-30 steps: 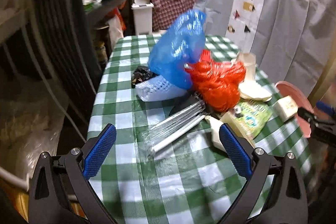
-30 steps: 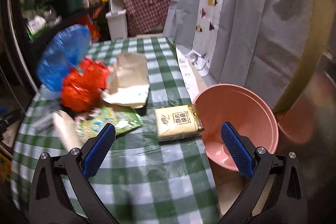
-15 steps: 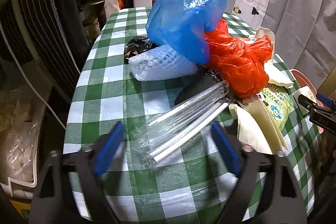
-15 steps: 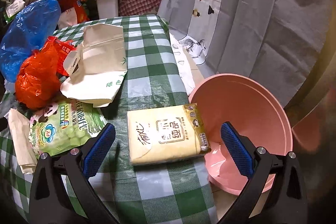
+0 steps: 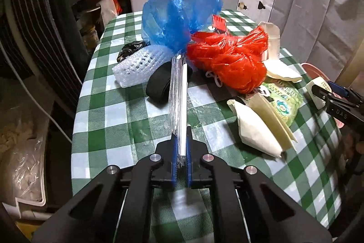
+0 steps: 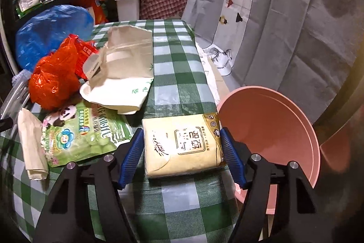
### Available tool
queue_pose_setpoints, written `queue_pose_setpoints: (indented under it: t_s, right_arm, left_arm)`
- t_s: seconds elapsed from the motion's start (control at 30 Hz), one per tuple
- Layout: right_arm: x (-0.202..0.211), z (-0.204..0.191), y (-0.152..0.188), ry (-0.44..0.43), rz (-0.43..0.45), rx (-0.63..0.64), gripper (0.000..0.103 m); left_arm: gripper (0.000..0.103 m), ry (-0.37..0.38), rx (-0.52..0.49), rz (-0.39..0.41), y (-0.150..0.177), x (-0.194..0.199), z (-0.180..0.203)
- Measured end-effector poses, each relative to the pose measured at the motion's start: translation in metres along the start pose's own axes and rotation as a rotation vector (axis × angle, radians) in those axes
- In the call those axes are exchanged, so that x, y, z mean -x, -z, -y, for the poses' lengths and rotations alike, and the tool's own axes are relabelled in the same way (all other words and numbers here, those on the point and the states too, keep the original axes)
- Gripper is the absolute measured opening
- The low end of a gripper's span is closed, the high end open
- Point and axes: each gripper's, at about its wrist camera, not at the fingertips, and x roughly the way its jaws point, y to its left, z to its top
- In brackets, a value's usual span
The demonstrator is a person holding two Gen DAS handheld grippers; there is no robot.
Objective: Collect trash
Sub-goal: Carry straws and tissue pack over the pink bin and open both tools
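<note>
On the table, at the near edge:
Left gripper: its jaws have just been closing and now pinch the near end of the clear sleeve of white straws, which points away from it toward the trash pile.
Right gripper: its jaws have just been closing; the tissue pack lies between the blue pads, the right pad at the pack's edge, the left pad just beside it; a firm grip cannot be told.
Beyond the straws: black band, white foam net, blue plastic bag and red plastic bag bunched together.
Left of the tissue pack: green snack pouch, paper bag.
Right of the tissue pack: pink basin, beside the table's edge.
Table: green and white checked cloth.
</note>
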Motion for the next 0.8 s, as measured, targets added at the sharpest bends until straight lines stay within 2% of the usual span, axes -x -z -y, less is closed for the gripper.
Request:
queue_pose_setpoints:
  t_s: [0.17,0.43,0.8]
  right_arm:
    - [0.023,-0.002,-0.006,-0.025,0.037,-0.002,0.066]
    - [0.062,-0.007,-0.013,-0.06,0.065,0.006,0.066]
    - [0.117,0.013,-0.02,-0.107,0.078,-0.055,0.066]
  left_arm:
    - [0.006,0.035,-0.001,0.029,-0.001,0.022,0.003]
    - [0.006,0.047,-0.006,0.095,-0.007,0.06,0.015]
    - [0.006,0.072,-0.037,0.167,-0.025,0.104,0.048]
